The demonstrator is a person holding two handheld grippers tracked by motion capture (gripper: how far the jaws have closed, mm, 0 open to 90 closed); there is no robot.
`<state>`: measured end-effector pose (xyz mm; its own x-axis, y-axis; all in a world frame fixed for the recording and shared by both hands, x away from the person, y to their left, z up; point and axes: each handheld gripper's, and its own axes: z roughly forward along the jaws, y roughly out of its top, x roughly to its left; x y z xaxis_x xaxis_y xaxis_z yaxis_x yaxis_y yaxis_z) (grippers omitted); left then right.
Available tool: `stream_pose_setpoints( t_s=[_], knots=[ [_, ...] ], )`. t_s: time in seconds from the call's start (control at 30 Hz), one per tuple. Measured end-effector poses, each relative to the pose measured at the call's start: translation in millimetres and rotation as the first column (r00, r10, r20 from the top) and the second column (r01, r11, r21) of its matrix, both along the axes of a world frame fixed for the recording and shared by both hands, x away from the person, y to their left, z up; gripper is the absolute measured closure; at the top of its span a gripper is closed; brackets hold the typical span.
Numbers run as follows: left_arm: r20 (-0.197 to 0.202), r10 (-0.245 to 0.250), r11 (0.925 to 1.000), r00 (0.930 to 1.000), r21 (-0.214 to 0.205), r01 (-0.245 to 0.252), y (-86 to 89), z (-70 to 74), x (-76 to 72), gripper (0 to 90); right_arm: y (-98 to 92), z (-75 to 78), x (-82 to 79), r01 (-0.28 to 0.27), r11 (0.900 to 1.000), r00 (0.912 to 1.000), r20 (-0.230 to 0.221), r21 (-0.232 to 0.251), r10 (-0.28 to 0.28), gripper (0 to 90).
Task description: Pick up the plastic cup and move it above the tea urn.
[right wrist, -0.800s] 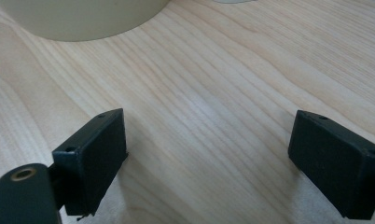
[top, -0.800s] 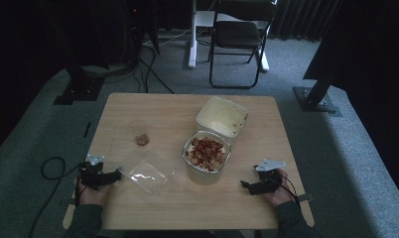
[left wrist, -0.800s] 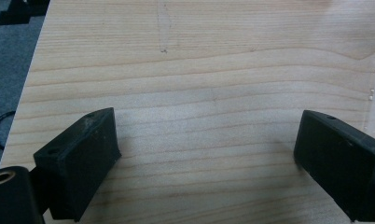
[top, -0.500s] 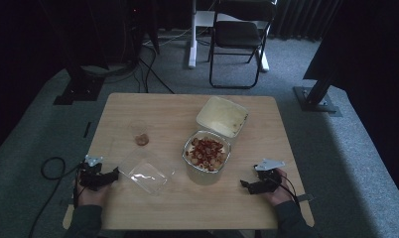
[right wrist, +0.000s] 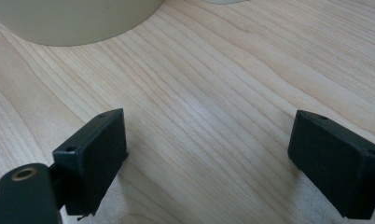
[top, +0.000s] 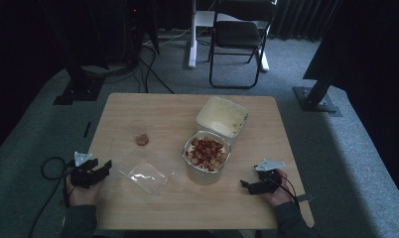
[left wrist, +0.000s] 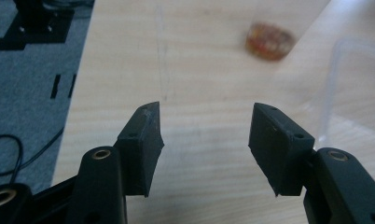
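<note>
Table point(top: 153, 208) w/ food-filled bowl point(top: 206, 153) at centre, its lid point(top: 222, 116) behind it, clear lid point(top: 145, 171) just left, small cup point(top: 139, 133) farther back. Left gripper point(top: 104, 166) and right gripper point(top: 246, 185) both rest low at the near edge, jaws wide, empty. Risk: clear lid is light, likely skids if nudged; bowl may spill if bumped. Left gripper view gives cup point(left wrist: 269, 41) close up; high view gives layout
</note>
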<state>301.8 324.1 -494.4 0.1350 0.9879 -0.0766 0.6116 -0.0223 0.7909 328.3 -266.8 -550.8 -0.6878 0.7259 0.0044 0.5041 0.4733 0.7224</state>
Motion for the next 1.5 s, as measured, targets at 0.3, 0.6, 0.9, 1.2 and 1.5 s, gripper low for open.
stream_pose_setpoints(
  t_s=[0.3, 0.6, 0.9, 1.2, 1.5],
  knots=[
    [0.035, -0.114, 0.9924, 0.9929, -0.044, 0.115, -15.0, 22.5, 4.7, 46.8, -0.1, 0.0, -0.3, 0.002, 1.0000, 1.0000, 0.001, -0.001, -0.002, 11.2],
    [-0.019, -0.235, 0.9720, 0.9718, 0.003, 0.235, -48.5, 20.7, 24.4, 51.6, -0.1, 0.0, -0.3, 0.002, 1.0000, 1.0000, 0.001, -0.001, -0.002, 11.2],
    [-0.106, -0.263, 0.9637, 0.9590, 0.020, 0.266, -57.9, 10.9, 47.9, 76.7, 0.0, -0.1, -0.6, 0.005, 1.0000, 1.0000, 0.001, 0.000, -0.005, 11.2],
    [-0.115, -0.246, 0.9664, 0.9626, 0.049, 0.252, -58.5, 11.6, 48.1, 83.9, -0.1, 0.0, -1.5, 0.013, 0.9999, 0.9999, 0.000, 0.000, -0.013, 11.2],
    [-0.163, -0.267, 0.9608, 0.9500, 0.034, 0.275, -63.6, 6.2, 65.8, 84.1, -0.2, 0.0, -1.5, 0.012, 0.9999, 0.9999, 0.000, 0.000, -0.012, 11.2]
  ],
)
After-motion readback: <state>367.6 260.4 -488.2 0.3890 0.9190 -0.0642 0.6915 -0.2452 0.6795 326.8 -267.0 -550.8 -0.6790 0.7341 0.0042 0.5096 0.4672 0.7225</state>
